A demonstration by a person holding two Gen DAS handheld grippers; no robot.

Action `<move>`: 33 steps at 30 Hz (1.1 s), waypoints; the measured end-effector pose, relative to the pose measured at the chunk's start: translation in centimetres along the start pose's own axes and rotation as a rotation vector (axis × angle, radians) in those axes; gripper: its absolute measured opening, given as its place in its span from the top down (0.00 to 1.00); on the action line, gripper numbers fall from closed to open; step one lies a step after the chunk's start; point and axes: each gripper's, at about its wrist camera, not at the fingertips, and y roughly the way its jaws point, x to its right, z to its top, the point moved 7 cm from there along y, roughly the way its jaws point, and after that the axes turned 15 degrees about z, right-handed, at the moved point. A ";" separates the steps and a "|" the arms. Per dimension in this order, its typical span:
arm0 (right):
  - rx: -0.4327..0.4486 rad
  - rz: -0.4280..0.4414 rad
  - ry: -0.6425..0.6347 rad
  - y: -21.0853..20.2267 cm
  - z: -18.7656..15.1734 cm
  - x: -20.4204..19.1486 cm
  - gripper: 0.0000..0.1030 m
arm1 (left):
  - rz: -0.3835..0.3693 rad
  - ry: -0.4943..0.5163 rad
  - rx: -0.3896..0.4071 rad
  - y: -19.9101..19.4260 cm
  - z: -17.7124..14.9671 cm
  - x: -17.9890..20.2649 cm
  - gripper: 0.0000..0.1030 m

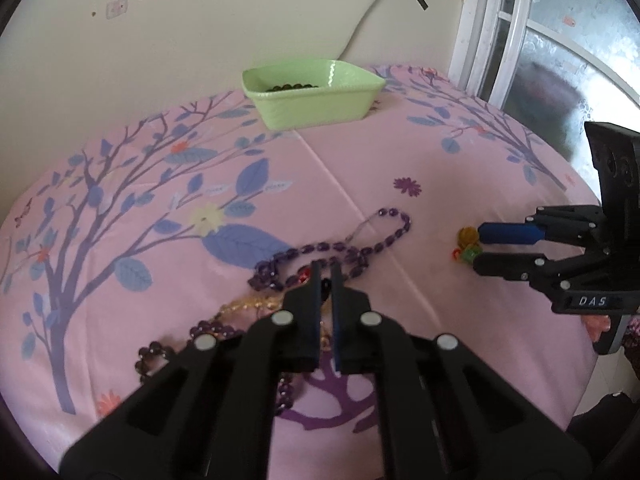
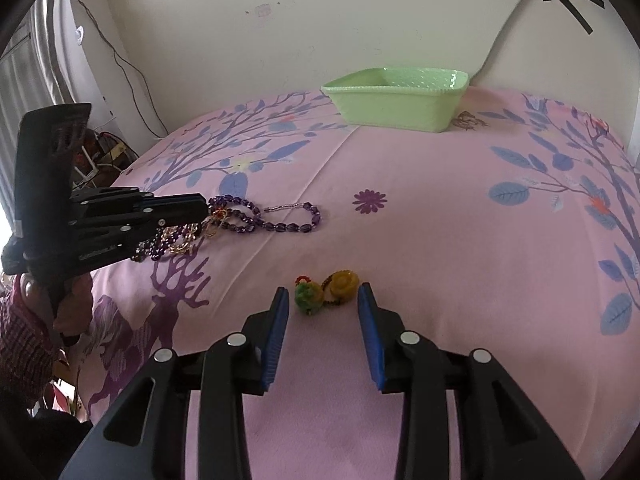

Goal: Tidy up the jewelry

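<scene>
A pile of jewelry lies on the pink floral cloth [image 1: 400,152]: a faceted purple necklace [image 1: 384,240] [image 2: 280,224], a gold chain [image 1: 252,302] [image 2: 180,246] and round purple beads [image 1: 160,350]. My left gripper [image 1: 326,272] [image 2: 208,210] is down in this pile, its jaws shut on a thin dark strand beside a red bead [image 1: 304,277]. My right gripper [image 2: 322,292] [image 1: 478,246] is open. A small green piece [image 2: 309,298] and a yellow piece [image 2: 342,285] lie just ahead between its fingertips, untouched.
A light green dish [image 1: 316,96] [image 2: 396,100] stands at the far edge by the wall, with dark beads [image 1: 290,87] inside. A window [image 1: 540,40] is to the right. A hand [image 2: 76,292] holds the left gripper, with clutter and a cable behind it.
</scene>
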 end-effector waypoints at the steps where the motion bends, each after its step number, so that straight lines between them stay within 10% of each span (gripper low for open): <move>1: 0.001 0.000 0.001 0.0 0.0 0.0 0.92 | 0.018 0.005 0.002 0.1 0.0 0.0 0.96; 17: 0.005 -0.013 -0.001 -0.2 -0.1 -0.2 0.88 | 0.091 0.023 -0.034 1.9 -0.8 -1.3 0.90; 33: 0.021 0.018 0.013 -1.1 -0.3 -0.4 0.87 | -0.207 -0.210 -0.007 -2.5 1.2 -4.7 0.97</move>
